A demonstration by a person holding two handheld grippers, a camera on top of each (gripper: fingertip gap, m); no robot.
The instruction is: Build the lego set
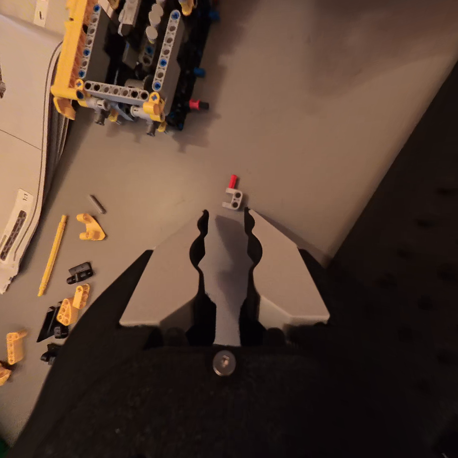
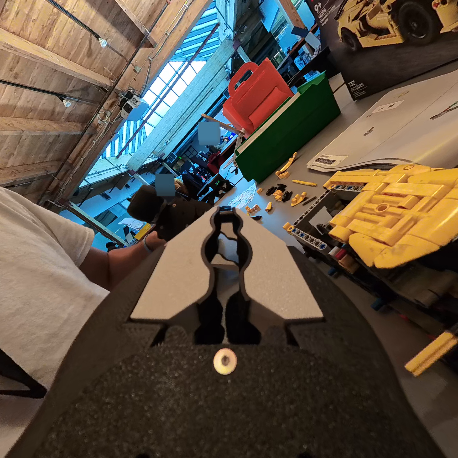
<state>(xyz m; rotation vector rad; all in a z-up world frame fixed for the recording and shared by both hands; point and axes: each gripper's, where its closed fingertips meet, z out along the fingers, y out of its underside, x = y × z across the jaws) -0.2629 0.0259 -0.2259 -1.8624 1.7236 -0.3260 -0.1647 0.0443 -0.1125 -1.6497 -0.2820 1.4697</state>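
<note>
In the left wrist view my left gripper point(image 1: 225, 212) is open and empty, low over the grey table point(image 1: 297, 99). Just beyond its fingertips lies a small grey connector point(image 1: 233, 200) with a red pin point(image 1: 233, 181) beside it. The half-built car chassis point(image 1: 124, 62), yellow, grey and black, stands at the upper left. In the right wrist view my right gripper point(image 2: 225, 210) is closed on a small black lego piece point(image 2: 225, 207) at its tips. The yellow car body point(image 2: 384, 215) is to its right. The left gripper's fingers show through the gap behind.
Loose yellow and black parts point(image 1: 74, 272) and a yellow axle point(image 1: 53, 255) lie left of the left gripper, beside the instruction booklet point(image 1: 19, 124). The table edge runs diagonally at the right. A green bin point(image 2: 285, 138), red bag point(image 2: 255, 99) and set box point(image 2: 396, 37) stand behind. The grippers' ends are close to 15 centimetres from one another.
</note>
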